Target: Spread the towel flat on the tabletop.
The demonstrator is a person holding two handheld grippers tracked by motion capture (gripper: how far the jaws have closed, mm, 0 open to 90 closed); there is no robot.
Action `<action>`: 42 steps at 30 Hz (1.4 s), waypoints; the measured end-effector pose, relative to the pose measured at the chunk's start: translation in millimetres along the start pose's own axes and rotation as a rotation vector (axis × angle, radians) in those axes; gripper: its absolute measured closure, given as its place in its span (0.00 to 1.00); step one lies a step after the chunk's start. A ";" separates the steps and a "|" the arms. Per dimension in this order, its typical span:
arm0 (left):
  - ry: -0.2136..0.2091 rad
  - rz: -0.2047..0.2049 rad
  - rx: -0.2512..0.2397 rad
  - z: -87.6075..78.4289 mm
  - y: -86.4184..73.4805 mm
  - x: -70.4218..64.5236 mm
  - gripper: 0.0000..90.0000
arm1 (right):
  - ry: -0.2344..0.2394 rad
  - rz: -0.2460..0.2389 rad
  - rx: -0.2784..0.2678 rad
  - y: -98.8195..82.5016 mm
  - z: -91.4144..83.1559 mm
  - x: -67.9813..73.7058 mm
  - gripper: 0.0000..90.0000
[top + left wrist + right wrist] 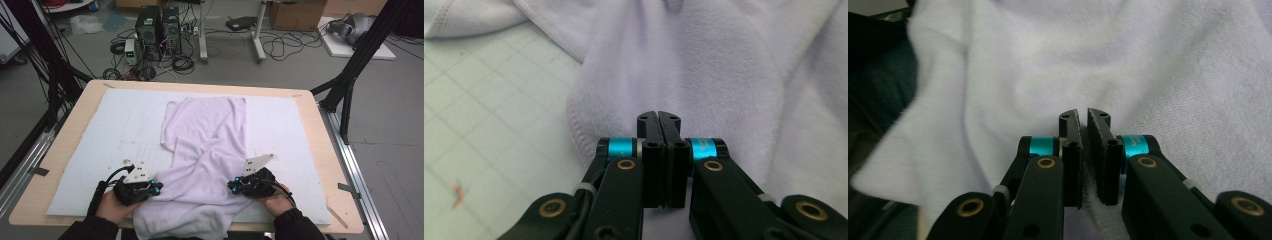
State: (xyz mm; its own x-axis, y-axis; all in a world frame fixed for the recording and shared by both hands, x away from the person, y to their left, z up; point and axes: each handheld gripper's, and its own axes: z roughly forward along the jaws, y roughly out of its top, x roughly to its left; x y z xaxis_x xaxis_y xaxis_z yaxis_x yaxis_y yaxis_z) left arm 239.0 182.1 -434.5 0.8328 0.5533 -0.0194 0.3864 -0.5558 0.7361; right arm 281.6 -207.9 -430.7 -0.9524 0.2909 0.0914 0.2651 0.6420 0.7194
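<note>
A pale wooden counter [85, 107] carries a white foam mat [100, 145] with a faint printed grid, and beyond it the grey floor [400, 145] holds tangled cables [182, 64], two black computer towers [159, 25] and cardboard boxes [295, 14].

The left gripper [156, 188] has its jaws pressed fully together; in the left gripper view [658, 120] a stitched hem of the white towel [704, 65] lies just under and ahead of the tips, and whether cloth is pinched between them cannot be told. The right gripper [233, 187] is closed to a thin slit with a fold of towel caught between its pads, seen in the right gripper view [1083, 116].

The towel [205, 150] lies rumpled between both grippers, stretches away from them toward the far edge of the mat, and spills over the near counter edge behind them.

No writing is readable.
</note>
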 end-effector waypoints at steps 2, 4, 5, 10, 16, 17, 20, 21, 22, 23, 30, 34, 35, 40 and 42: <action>-0.002 0.003 -0.003 -9.3 -5.0 -6.0 0.98 | 0.010 -0.013 -0.002 1.8 -1.3 6.8 0.94; -0.003 0.008 -0.003 -18.1 -10.0 -11.5 0.98 | 0.025 -0.018 -0.004 3.2 -2.8 13.7 0.94; -0.005 0.003 -0.004 -22.3 -13.0 -14.2 0.98 | 0.035 -0.029 -0.003 3.6 -3.3 17.5 0.94; -0.023 -0.012 -0.036 -38.3 -24.9 -21.7 0.97 | 0.083 -0.042 0.002 2.1 -4.8 35.8 0.92; -0.005 -0.001 -0.090 -30.5 -7.4 -6.9 0.73 | 0.024 -0.015 -0.069 4.7 -23.1 23.5 0.75; -0.003 0.004 -0.104 -27.2 -3.0 -2.6 0.72 | -0.001 -0.022 -0.067 4.1 -23.8 18.1 0.70; -0.011 -0.001 -0.120 -12.7 9.0 8.7 0.68 | -0.032 0.028 -0.062 -2.2 -22.4 2.0 0.66; -0.015 -0.004 -0.114 -6.7 12.0 12.4 0.68 | -0.043 0.035 -0.053 -4.5 -20.8 -1.6 0.66; -0.019 -0.009 -0.104 -0.6 14.3 15.3 0.67 | -0.052 0.038 -0.034 -6.4 -17.9 -4.0 0.66; -0.023 -0.005 -0.090 5.5 16.2 17.6 0.67 | -0.048 0.044 -0.019 -8.0 -15.0 -5.7 0.66; -0.031 -0.010 -0.016 27.7 15.2 20.5 0.86 | -0.010 0.046 0.026 -12.7 -0.1 -9.4 0.85; -0.020 -0.014 -0.012 24.1 13.1 17.3 0.96 | 0.008 0.041 0.029 -10.9 1.3 -7.8 0.94; -0.018 -0.009 -0.009 22.5 12.4 16.6 0.97 | 0.003 0.029 0.031 -10.5 0.6 -6.6 0.95; -0.011 -0.011 -0.014 6.7 2.7 9.0 0.97 | 0.013 0.023 0.011 -11.5 -8.7 3.6 0.95; -0.011 -0.013 -0.021 -2.6 -2.3 5.5 0.97 | 0.017 0.012 -0.002 -11.4 -13.5 10.0 0.95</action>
State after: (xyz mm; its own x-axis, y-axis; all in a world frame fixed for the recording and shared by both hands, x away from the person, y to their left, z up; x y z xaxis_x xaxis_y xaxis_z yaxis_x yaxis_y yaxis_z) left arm 241.7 188.0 -434.6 0.8321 0.5535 -0.0368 0.3893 -0.5354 0.7495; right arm 267.1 -221.9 -428.6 -0.9515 0.2867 0.1119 0.2767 0.6374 0.7192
